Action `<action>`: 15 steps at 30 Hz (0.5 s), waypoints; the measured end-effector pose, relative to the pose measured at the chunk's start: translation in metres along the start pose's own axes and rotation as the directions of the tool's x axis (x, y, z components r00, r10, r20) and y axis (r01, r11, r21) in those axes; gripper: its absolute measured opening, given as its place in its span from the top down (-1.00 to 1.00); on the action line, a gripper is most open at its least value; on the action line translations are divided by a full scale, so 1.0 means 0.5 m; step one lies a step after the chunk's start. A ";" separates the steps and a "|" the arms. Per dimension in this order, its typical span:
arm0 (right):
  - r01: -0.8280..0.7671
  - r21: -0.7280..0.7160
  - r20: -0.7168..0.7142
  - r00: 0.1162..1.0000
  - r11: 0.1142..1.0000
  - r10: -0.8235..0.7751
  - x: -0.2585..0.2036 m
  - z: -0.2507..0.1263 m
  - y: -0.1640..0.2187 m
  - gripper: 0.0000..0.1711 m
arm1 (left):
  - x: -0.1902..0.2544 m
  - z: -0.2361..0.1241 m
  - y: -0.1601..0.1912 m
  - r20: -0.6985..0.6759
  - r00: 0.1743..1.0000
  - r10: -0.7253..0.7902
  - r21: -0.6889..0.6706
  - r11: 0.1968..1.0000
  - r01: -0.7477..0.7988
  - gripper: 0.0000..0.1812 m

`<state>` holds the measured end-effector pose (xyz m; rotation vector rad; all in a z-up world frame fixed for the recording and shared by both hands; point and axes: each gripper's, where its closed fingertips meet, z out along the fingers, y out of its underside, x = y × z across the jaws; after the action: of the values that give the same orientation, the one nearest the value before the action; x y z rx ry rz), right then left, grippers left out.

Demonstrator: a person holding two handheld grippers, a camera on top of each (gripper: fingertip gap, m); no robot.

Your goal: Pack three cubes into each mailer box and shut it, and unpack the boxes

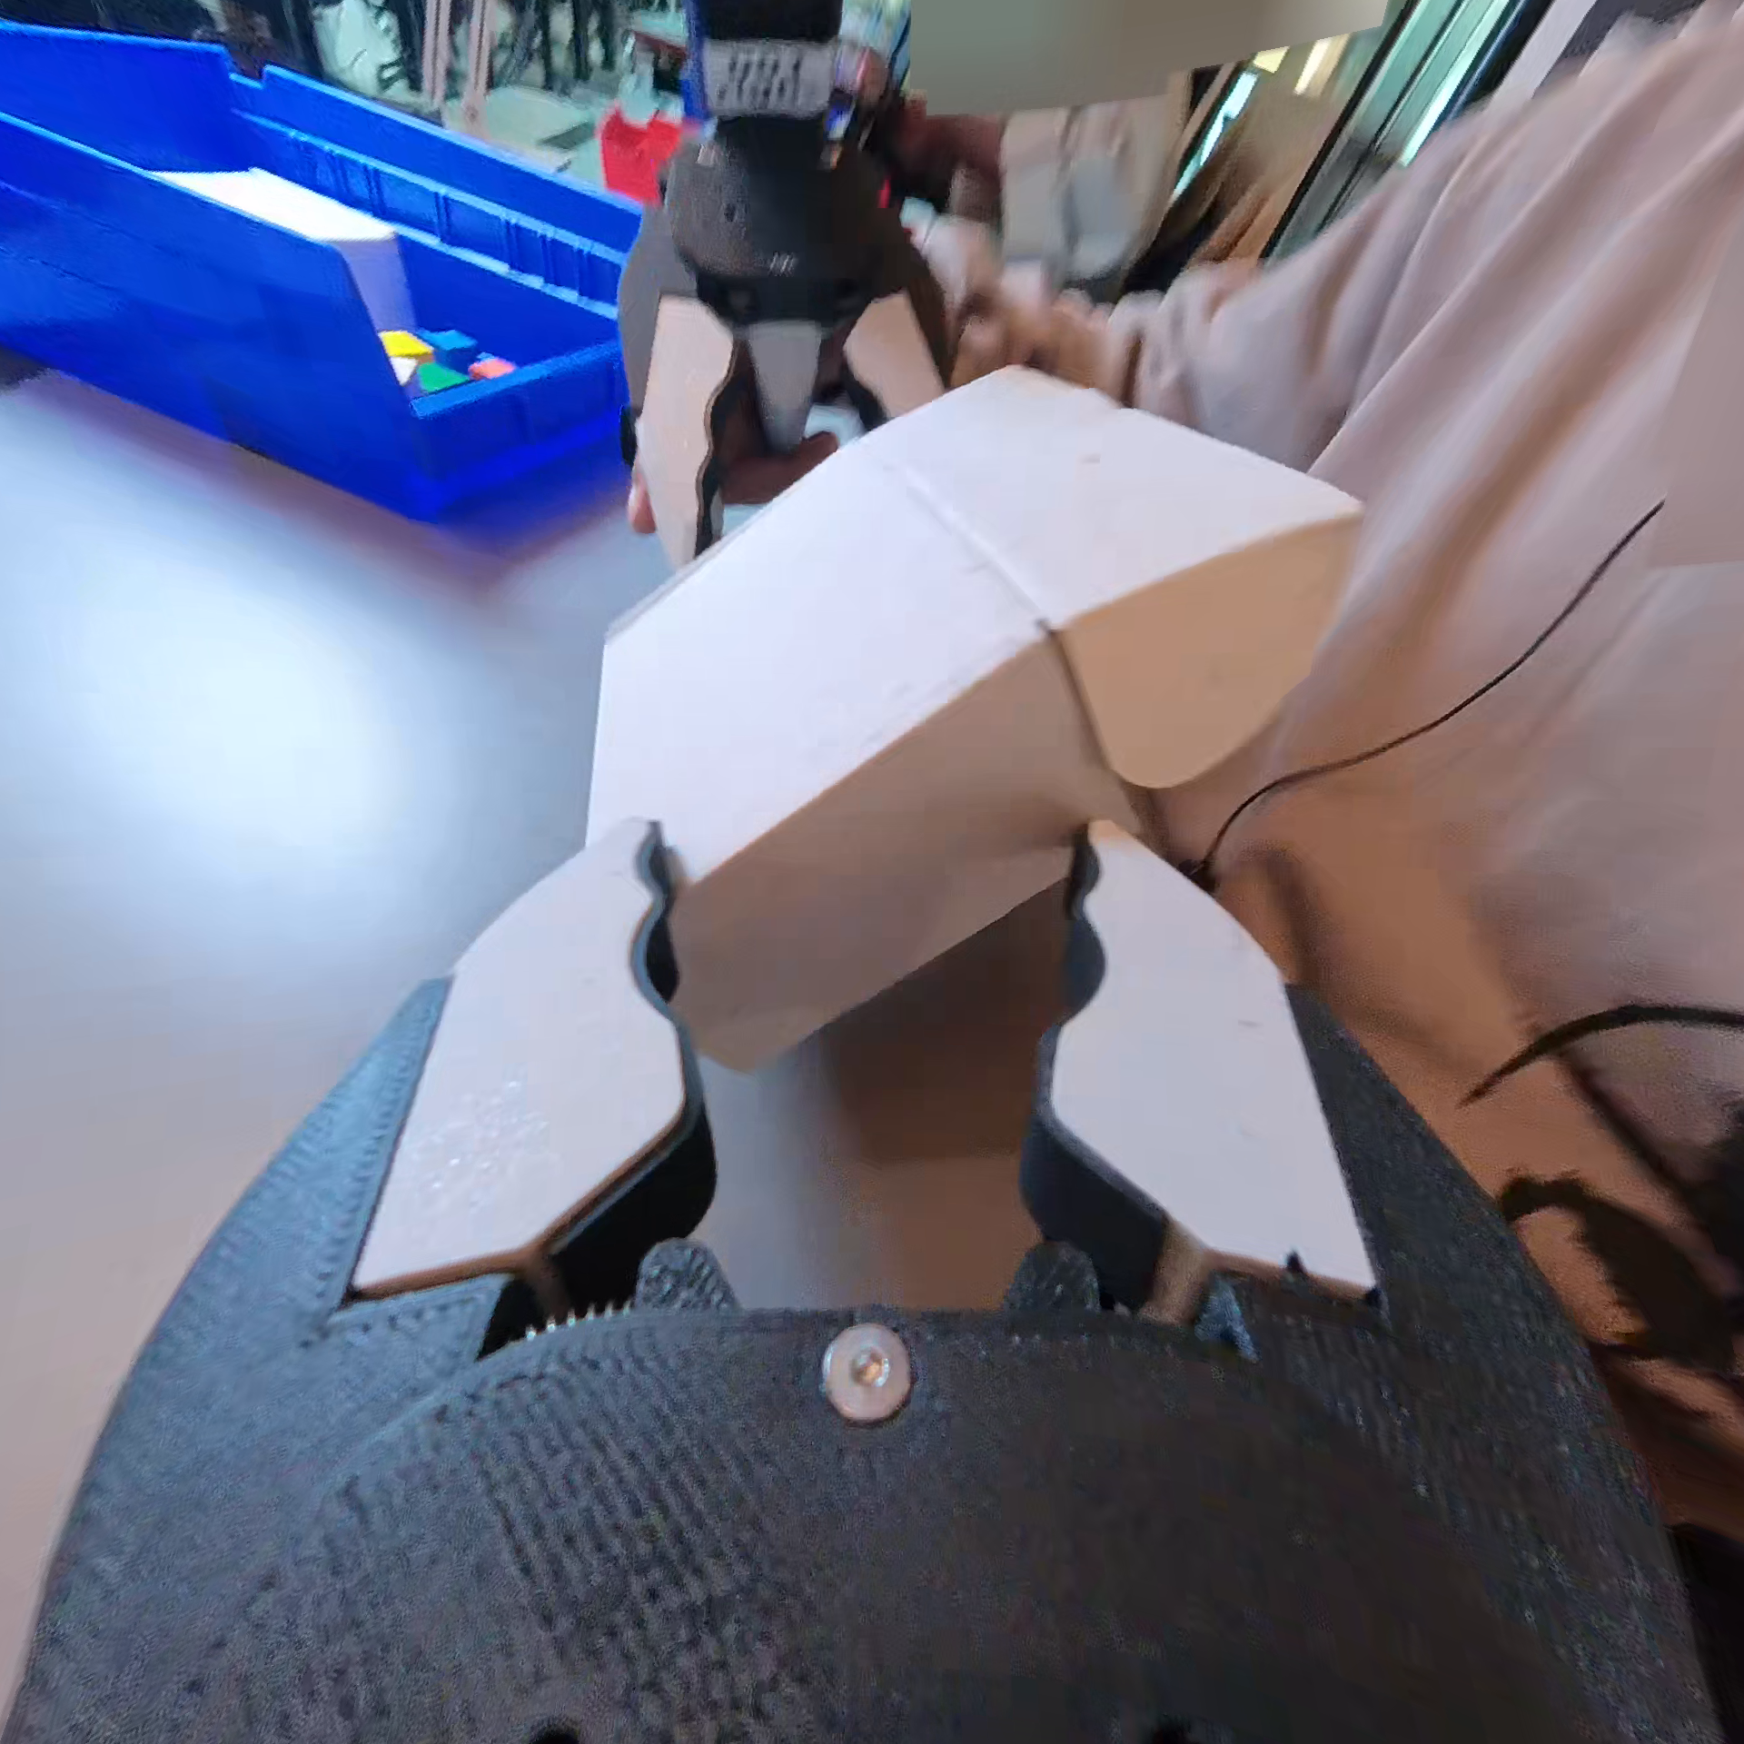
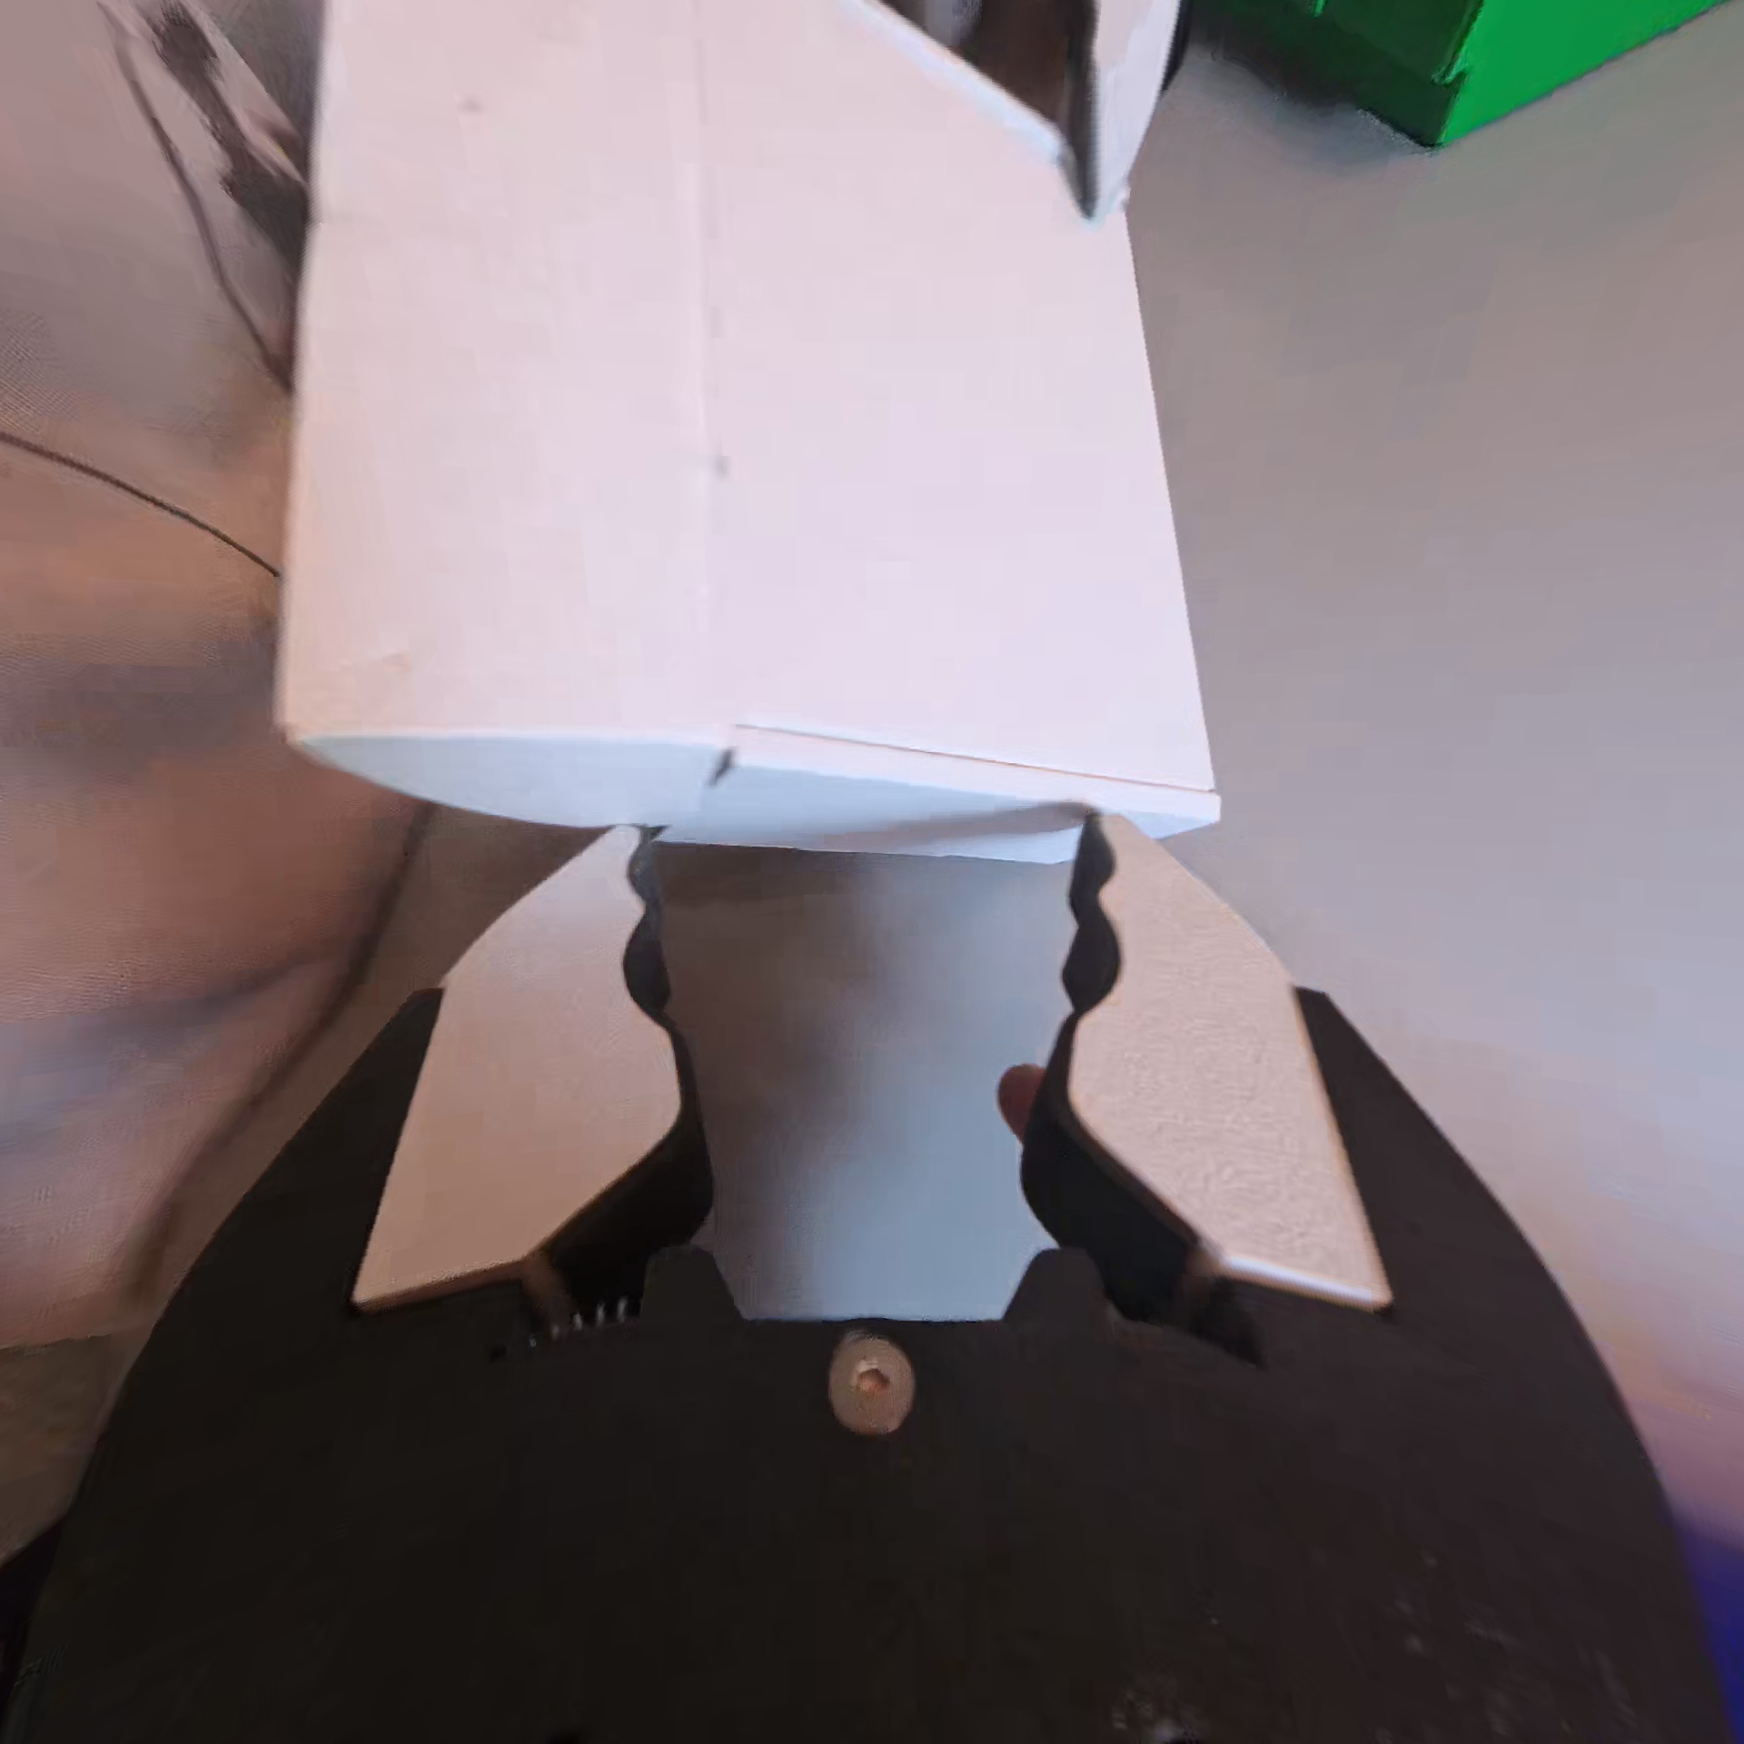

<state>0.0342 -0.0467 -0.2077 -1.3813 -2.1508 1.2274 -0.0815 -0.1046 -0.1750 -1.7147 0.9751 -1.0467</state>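
A white mailer box (image 1: 944, 613) lies tilted between my two grippers, its lid flaps partly folded. My left gripper (image 1: 868, 849) has its jaws wide apart, with a corner of the box's flap between the tips. My right gripper (image 2: 863, 835) is also wide open at the opposite end of the box (image 2: 708, 425), tips just under its end flap. It shows in the left wrist view (image 1: 793, 453) beyond the box. Several coloured cubes (image 1: 444, 359) lie in a blue bin (image 1: 519, 415). The inside of the box is hidden.
The blue bin stands at the far left of the grey table (image 1: 236, 755) and also holds a white box (image 1: 283, 203). A green box (image 2: 1416, 75) sits beyond the mailer box. The person's beige clothing (image 1: 1510, 472) is close on the right. The gap from one gripper's tips to the other's is roughly 15 cm.
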 end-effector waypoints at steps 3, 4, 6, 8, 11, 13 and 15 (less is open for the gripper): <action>-0.185 0.053 0.138 0.975 0.981 0.176 -0.004 -0.010 -0.004 0.06 | -0.009 0.002 0.000 -0.087 0.967 -0.241 0.031 0.969 0.244 0.24; -0.220 0.063 0.135 0.968 0.973 0.210 0.008 -0.008 0.001 0.06 | -0.015 0.006 0.007 -0.101 0.948 -0.302 0.022 0.952 0.306 0.28; -0.259 0.065 0.097 0.963 0.964 0.252 0.031 0.000 0.014 0.02 | -0.036 0.014 0.023 -0.070 0.927 -0.369 0.012 0.929 0.371 0.27; -0.281 0.086 0.083 0.958 0.956 0.274 0.045 -0.002 0.012 0.09 | -0.043 0.014 0.027 -0.056 0.926 -0.372 0.015 0.927 0.374 0.28; -0.267 0.107 0.081 0.962 0.958 0.259 0.048 -0.017 0.009 0.11 | -0.045 -0.001 0.018 -0.033 0.950 -0.311 0.041 0.949 0.312 0.25; -0.230 0.139 0.071 0.972 0.963 0.222 0.046 -0.034 -0.001 0.11 | -0.042 -0.020 0.001 -0.023 0.964 -0.266 0.080 0.960 0.266 0.25; -0.202 0.229 0.047 0.979 0.952 0.197 0.056 -0.059 -0.028 0.13 | -0.039 -0.040 -0.023 -0.014 0.975 -0.224 0.141 0.964 0.223 0.28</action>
<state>0.0313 -0.0105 -0.1845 -1.5139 -1.8435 1.5227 -0.1046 -0.0886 -0.1635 -1.7349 0.6982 -1.2287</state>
